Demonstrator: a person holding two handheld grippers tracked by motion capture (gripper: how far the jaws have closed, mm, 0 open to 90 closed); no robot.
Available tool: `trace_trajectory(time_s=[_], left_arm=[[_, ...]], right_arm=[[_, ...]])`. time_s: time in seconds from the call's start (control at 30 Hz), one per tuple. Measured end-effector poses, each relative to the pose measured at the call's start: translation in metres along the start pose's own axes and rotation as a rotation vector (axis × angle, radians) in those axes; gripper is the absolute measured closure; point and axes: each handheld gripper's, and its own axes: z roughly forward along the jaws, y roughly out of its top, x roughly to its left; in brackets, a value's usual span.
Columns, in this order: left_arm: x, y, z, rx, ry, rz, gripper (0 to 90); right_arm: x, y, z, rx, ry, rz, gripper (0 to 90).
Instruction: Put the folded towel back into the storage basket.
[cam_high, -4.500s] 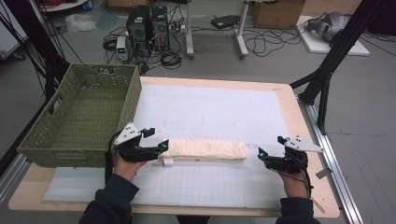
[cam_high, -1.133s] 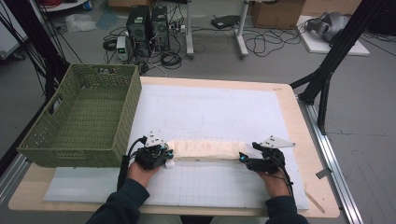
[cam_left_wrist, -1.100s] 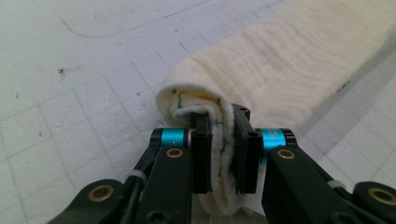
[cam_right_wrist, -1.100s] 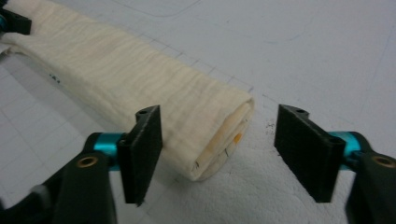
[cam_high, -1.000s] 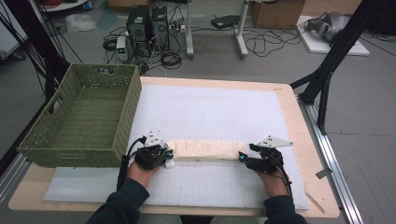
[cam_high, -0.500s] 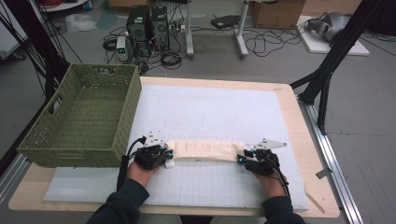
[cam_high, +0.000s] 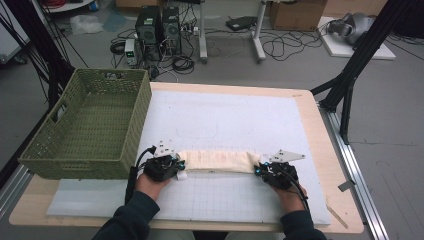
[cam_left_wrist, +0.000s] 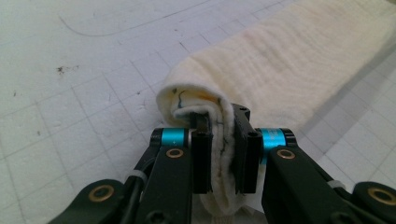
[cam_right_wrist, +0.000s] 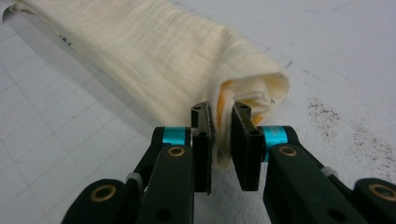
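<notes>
Two grippers pinch opposite ends of a folded cream cloth (cam_high: 217, 161) stretched across the white mat (cam_high: 225, 120): left gripper (cam_high: 176, 165) clamped on one end, right gripper (cam_high: 259, 170) just closing onto the other.

Green basket (cam_high: 87, 125) stands on bench (cam_high: 320, 150) left edge, walls tall, blocks passage just left of left tool (cam_high: 172, 167). White mat (cam_high: 225, 115) beyond rolled cloth (cam_high: 217, 161) bare, open. Room right of right tool (cam_high: 262, 171) up to bench edge.
</notes>
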Motion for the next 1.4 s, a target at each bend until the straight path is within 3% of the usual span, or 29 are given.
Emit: trace_trajectory(time_s=[0.13, 0.43, 0.6, 0.97, 1.17, 1.4], left_arm=[[0.001, 0.002, -0.003, -0.003, 0.004, 0.000, 81.2], [0.003, 0.014, -0.020, -0.086, -0.017, -0.007, 81.7], [0.003, 0.017, -0.025, -0.098, -0.014, -0.008, 81.7], [-0.001, 0.031, -0.047, -0.181, -0.021, 0.012, 81.7], [0.002, 0.043, -0.062, -0.245, -0.016, 0.014, 81.7], [0.014, 0.057, -0.090, -0.323, -0.003, 0.012, 81.7]], right_arm=[[-0.001, 0.002, -0.002, -0.004, -0.003, -0.003, 80.9], [-0.003, 0.010, -0.013, -0.049, -0.007, 0.019, 80.9], [-0.002, 0.014, -0.017, -0.068, -0.012, 0.012, 80.9], [0.000, 0.029, -0.031, -0.128, -0.034, -0.011, 80.8], [0.001, 0.046, -0.042, -0.183, -0.031, -0.027, 80.8], [0.002, 0.085, -0.049, -0.244, -0.015, -0.071, 80.8]])
